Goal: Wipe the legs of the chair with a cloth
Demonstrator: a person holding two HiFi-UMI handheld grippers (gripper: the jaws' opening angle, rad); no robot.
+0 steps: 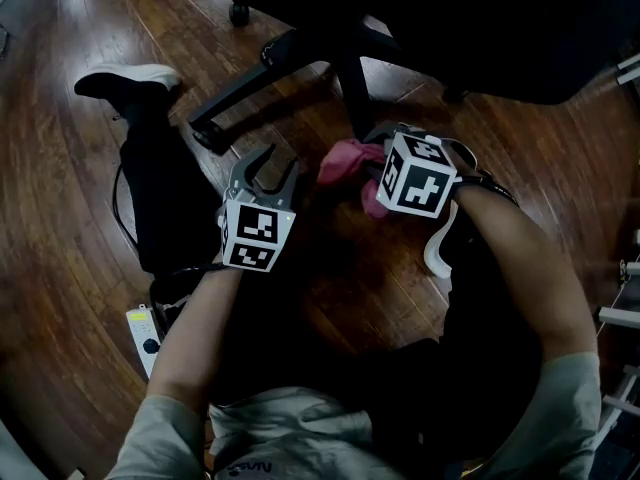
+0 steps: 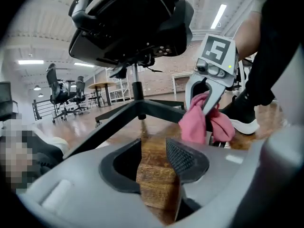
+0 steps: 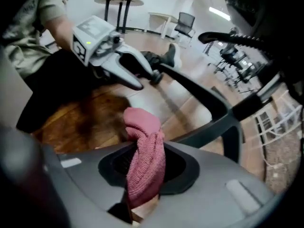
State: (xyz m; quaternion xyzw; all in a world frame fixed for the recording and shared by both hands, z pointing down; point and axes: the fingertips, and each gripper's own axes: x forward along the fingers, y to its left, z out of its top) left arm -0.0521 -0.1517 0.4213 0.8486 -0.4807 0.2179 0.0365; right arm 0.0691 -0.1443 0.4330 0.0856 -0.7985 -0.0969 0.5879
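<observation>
Right gripper (image 3: 142, 175): jaws closed tight on the pink cloth (image 3: 142, 151); the cloth is bunched into a thick roll that fills the gap and pokes out past the tips; the gripper is tipped steeply toward the floor.

Cloth position, head view: it hangs low, just on my side of the hub where the legs of the chair (image 1: 300, 43) meet; it is close beside the foot of the central column (image 1: 352, 98); whether it touches the column I cannot tell.

Left gripper (image 1: 270, 166): jaws partly apart, neither wide nor closed; nothing between them; in the left gripper view only the wooden floor (image 2: 156, 175) shows through the gap. It sits low, to the left of the right gripper and apart from it; it aims at the chair base with a slight downward tilt.

Chair: black; one leg (image 1: 240, 88) runs out from the hub toward the left, and its end lies near the tips of my left jaws, not touching them; a castor (image 1: 238, 10) shows farther off at the top of the head view.

Surroundings: a foot in a white-soled shoe (image 1: 135, 76) rests on the floor at the left; a white power strip (image 1: 145, 336) lies beside my left forearm.
</observation>
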